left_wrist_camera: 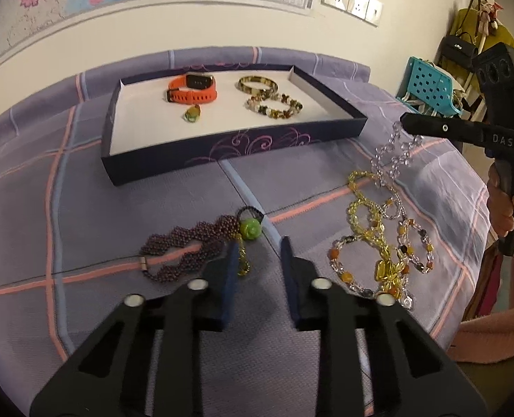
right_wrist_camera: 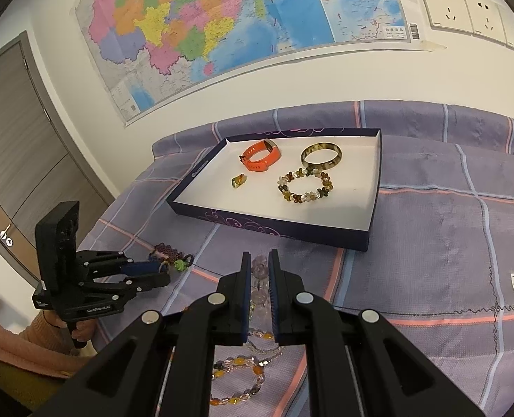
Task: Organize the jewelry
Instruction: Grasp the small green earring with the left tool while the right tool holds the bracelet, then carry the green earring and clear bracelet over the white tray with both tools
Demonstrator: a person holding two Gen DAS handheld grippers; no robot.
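A dark blue tray [left_wrist_camera: 222, 149] [right_wrist_camera: 270, 227] with a white floor holds an orange watch [left_wrist_camera: 192, 90] [right_wrist_camera: 261, 158], a tortoiseshell bangle [left_wrist_camera: 258, 84] [right_wrist_camera: 321, 153], a beaded bracelet [left_wrist_camera: 274, 105] [right_wrist_camera: 305, 184] and a small pendant [left_wrist_camera: 192, 114] [right_wrist_camera: 238, 181]. My right gripper [right_wrist_camera: 259, 260] [left_wrist_camera: 404, 121] is shut on a clear crystal bracelet [left_wrist_camera: 392, 154] [right_wrist_camera: 259, 271] and holds it above the cloth. My left gripper [left_wrist_camera: 259, 248] [right_wrist_camera: 164, 274] is open, low over the cloth beside a purple beaded bracelet [left_wrist_camera: 184, 250] with a green bead [left_wrist_camera: 250, 228].
A tangle of yellow and amber bead strands [left_wrist_camera: 382, 239] [right_wrist_camera: 239, 375] lies on the purple plaid cloth [left_wrist_camera: 152, 191] to the right of the left gripper. The wall with a map [right_wrist_camera: 222, 27] stands behind the tray. A teal basket [left_wrist_camera: 427, 83] stands at far right.
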